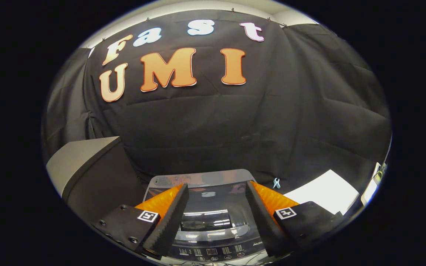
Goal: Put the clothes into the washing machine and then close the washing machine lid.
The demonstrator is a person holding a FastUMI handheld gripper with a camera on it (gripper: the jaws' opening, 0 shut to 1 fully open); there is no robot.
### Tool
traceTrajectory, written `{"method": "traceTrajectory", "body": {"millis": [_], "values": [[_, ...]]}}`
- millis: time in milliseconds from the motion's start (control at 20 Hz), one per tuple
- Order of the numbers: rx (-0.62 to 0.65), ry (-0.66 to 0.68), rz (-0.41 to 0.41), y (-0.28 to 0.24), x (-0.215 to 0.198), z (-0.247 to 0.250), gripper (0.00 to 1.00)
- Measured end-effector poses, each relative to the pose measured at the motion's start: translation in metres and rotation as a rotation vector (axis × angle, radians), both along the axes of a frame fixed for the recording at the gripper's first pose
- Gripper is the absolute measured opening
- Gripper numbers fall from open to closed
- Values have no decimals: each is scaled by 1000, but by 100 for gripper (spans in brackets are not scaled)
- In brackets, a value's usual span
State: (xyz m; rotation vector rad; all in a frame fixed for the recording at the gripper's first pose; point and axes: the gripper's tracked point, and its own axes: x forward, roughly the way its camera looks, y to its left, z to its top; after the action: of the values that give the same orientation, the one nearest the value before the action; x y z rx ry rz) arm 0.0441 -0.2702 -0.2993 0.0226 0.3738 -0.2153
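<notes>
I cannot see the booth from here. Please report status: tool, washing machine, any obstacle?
Tool open, holding nothing, above the washing machine. Machine lid down, glossy, between the fingers. No clothes seen. Grey box beside machine, apart from tool.

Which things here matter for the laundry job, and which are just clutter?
Job:
- grey top-loading washing machine, its glossy dark lid down
- gripper, open, fingers either side of the lid

Lying about:
- grey box-shaped cabinet
- white flat sheet
- small pale clip
</notes>
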Motion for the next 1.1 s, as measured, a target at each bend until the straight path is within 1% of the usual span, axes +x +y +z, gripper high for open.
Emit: {"method": "traceTrajectory", "body": {"millis": [350, 600, 850, 1100], "values": [[-29, -1, -48, -5, -27, 11, 99], [-3, -27, -71, -1, -32, 39, 99], [6, -93, -72, 5, -31, 88, 99], [-30, -162, -62, 10, -34, 141, 99]]}}
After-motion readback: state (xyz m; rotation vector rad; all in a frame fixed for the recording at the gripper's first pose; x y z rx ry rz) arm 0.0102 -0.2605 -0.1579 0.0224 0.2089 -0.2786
